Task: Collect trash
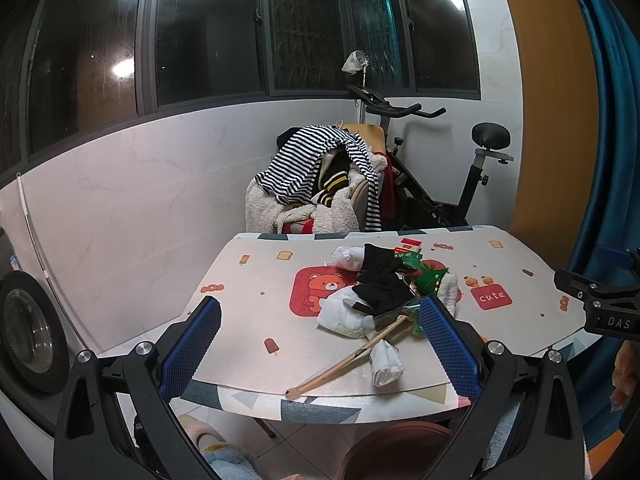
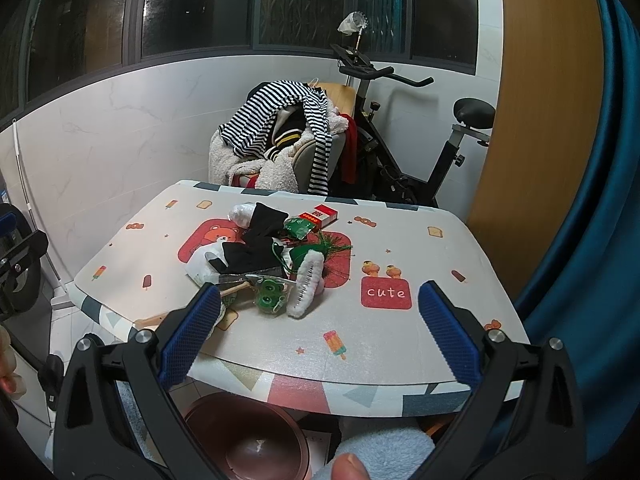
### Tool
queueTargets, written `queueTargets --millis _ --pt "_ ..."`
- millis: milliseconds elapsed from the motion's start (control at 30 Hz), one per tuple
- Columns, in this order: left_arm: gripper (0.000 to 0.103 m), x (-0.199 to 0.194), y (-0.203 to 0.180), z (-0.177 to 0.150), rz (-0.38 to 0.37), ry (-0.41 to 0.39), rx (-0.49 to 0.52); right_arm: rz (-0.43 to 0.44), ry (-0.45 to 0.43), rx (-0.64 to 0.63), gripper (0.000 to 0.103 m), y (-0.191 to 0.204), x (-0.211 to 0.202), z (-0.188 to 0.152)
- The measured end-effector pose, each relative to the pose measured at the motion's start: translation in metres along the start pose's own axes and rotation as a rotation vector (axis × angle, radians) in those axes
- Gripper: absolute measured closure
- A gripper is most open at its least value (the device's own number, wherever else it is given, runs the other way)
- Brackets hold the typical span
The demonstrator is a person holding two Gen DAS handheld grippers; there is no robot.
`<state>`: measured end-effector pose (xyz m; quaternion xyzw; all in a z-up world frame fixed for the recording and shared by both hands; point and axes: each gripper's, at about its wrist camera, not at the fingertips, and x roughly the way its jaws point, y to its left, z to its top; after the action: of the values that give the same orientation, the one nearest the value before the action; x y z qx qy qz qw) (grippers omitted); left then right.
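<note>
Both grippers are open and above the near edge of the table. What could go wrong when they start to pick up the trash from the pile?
1. The wooden stick reaches the table's near edge; a nudge could knock it to the floor.
2. The pile is tangled: black cloth lies over the white plastic bag and green wrappers, so one grab may drag several things.
3. The brown bin sits below the table, partly hidden, so drops may miss.

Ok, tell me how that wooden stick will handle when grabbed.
The wooden stick looks thin, straight and rigid, so probably light and stiff. Its near end pokes past the table edge, so a nudge might tip it off. Its far end lies under the trash pile, so pulling may drag wrappers along.
</note>
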<state>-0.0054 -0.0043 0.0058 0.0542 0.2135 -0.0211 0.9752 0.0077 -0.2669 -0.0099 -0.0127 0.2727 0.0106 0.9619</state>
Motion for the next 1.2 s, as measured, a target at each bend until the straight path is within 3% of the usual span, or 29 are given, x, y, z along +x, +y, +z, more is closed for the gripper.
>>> queueTargets --millis 1200 --pt "0.006 0.0 0.0012 -0.003 -0.027 0.018 -0.013 -0.001 0.004 0.001 0.006 -0.0009 0.0021 -0.0026"
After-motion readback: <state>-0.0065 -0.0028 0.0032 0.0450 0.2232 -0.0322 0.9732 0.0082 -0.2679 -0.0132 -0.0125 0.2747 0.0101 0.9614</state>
